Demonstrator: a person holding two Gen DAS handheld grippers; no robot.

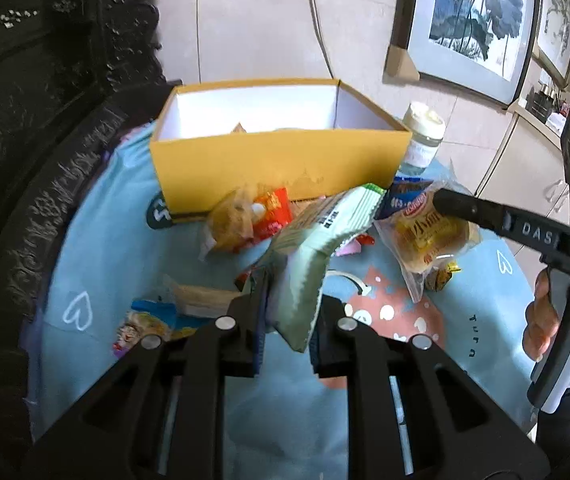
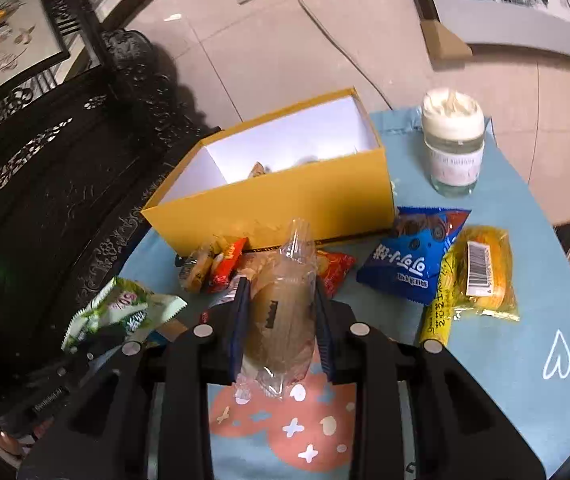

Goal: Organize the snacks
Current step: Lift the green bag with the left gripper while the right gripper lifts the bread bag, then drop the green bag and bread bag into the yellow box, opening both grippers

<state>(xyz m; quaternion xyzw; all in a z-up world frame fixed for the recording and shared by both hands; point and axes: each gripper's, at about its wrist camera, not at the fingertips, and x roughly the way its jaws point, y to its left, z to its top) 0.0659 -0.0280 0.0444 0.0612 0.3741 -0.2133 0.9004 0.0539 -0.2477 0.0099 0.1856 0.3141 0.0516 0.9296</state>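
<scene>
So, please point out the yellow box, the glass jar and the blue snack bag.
yellow box (image 2: 285,204), right wrist view, front wall.
glass jar (image 2: 453,160), right wrist view, label.
blue snack bag (image 2: 409,264), right wrist view, printed front.

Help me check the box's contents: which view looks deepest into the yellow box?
The right wrist view: it looks down into the yellow box, showing white walls and wrapper tips. The left wrist view sees the yellow box lower, mostly its front wall.

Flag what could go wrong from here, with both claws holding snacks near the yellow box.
The left claw pinches the green packet only by its lower end; the limp bag may slip out. The right claw squeezes a clear-wrapped bun, which may get crushed. Both head for one yellow box and could collide.
</scene>
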